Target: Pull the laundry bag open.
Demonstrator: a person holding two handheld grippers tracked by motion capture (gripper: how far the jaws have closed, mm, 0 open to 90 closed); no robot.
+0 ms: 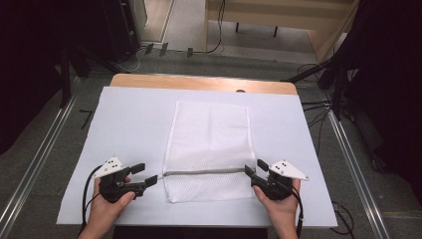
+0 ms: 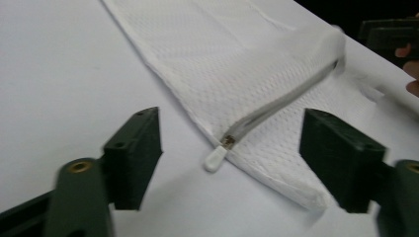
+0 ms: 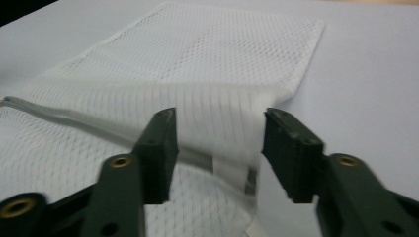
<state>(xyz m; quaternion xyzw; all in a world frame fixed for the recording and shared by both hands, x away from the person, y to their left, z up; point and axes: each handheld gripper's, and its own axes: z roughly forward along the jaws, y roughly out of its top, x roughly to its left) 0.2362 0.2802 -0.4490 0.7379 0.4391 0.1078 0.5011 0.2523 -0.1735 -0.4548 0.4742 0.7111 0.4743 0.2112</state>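
On the table (image 1: 129, 124): one mesh bag (image 1: 209, 149); two grippers (image 1: 144, 180) (image 1: 252, 172) open, empty.

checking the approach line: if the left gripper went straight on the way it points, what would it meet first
Probably the white zipper pull, lying between the open jaws of the left gripper at the edge of the mesh bag; depth is unclear.

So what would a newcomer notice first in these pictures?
The white mesh bag lying flat mid-table on the pale sheet, with a grey zipper running across its near end. The zipper pull sticks out at the bag's left edge, loose between the open jaws of the left gripper. The right gripper sits open at the zipper's other end, the bag's edge between its jaws.
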